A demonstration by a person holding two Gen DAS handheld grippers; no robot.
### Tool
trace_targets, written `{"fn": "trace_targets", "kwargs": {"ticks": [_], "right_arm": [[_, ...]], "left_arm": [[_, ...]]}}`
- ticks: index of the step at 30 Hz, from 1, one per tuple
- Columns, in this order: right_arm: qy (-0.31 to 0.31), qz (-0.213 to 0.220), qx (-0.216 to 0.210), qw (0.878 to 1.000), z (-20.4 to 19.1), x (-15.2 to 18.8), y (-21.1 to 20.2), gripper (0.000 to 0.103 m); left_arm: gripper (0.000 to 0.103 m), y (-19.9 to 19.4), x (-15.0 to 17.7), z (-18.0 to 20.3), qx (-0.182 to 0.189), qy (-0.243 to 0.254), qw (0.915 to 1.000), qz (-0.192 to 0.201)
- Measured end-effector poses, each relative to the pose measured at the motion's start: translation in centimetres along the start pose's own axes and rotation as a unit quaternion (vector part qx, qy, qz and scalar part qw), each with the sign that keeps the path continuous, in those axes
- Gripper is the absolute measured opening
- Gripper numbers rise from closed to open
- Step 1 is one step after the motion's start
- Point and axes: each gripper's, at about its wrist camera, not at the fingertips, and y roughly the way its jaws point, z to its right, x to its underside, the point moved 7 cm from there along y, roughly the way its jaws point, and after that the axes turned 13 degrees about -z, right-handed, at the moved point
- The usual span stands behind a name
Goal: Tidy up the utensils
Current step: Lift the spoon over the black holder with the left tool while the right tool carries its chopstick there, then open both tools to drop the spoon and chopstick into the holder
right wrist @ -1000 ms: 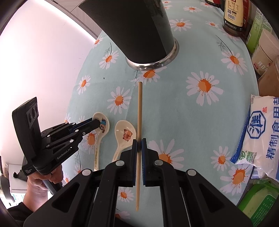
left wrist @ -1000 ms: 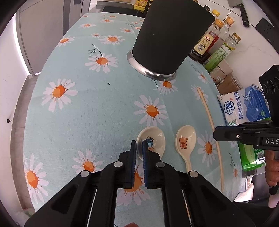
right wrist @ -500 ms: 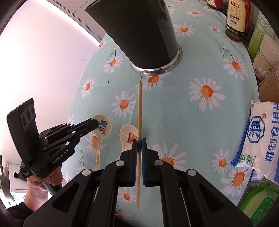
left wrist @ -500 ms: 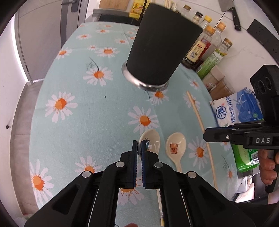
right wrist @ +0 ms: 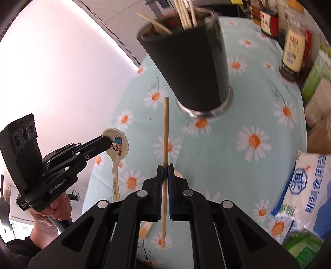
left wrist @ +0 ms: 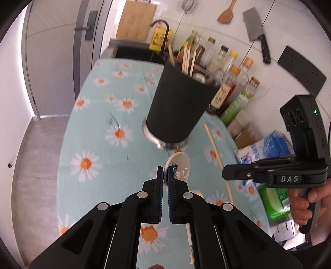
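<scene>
At the lower centre of the left wrist view, the left tool is closed on the rim of a white ceramic spoon with a cartoon print; the spoon's bowl shows just above and to the right of the blue pads, clear of the desk; in the right wrist view the same tool enters from the left edge, a hand grips its handle at the lower left, and the spoon hangs with its handle pointing down the frame. At the lower centre of the right wrist view, the right tool is clamped on a single wooden chopstick; the stick runs nearly straight up and down the frame, its upper end stopping short of the holder's base and its lower end showing between the tool's arms; in the left wrist view this tool reaches in from the right edge, with the chopstick slanting up toward the holder. A black utensil holder with a steel base ring stands on the daisy-print cloth at the upper centre of both views; several chopsticks already stand in it. A second spoon lies on the cloth, mostly hidden behind the left tool's fingers. Bottles line the wall behind the holder; a white and blue bag lies at the right edge of the right wrist view.
</scene>
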Motion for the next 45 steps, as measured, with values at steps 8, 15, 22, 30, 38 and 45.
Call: {"fn": "trace_targets", "kwargs": {"ticks": [8, 15, 22, 30, 38, 45], "right_arm": [[-0.046, 0.073, -0.027, 0.996, -1.7, -1.7, -3.5, 0.006], [-0.072, 0.153, -0.044, 0.985, -2.6, -4.0, -7.0, 0.006], [-0.083, 0.264, -0.076, 0.958, -2.8, -6.5, -12.4, 0.006], [-0.095, 0.365, -0.032, 0.926, -2.7, -9.3, -16.2, 0.006], [-0.071, 0.414, -0.016, 0.907, -0.7, -12.7, -16.7, 0.006], [-0.057, 0.415, -0.013, 0.908, 0.4, -14.5, -15.9, 0.006]], "left_arm": [[0.003, -3.8, -3.8, 1.2, 0.003, 0.02, 0.9975, 0.068], [0.003, -6.9, -8.0, 3.4, -0.012, 0.051, 0.9908, 0.125], [0.003, -9.4, -11.8, 5.0, -0.011, 0.053, 0.9819, 0.182], [0.003, -10.9, -16.4, 5.4, -0.057, 0.066, 0.9641, 0.251], [0.003, -10.2, -19.6, 5.5, -0.061, 0.069, 0.9469, 0.308], [0.003, -8.7, -20.4, 6.5, -0.078, 0.102, 0.9384, 0.321]]}}
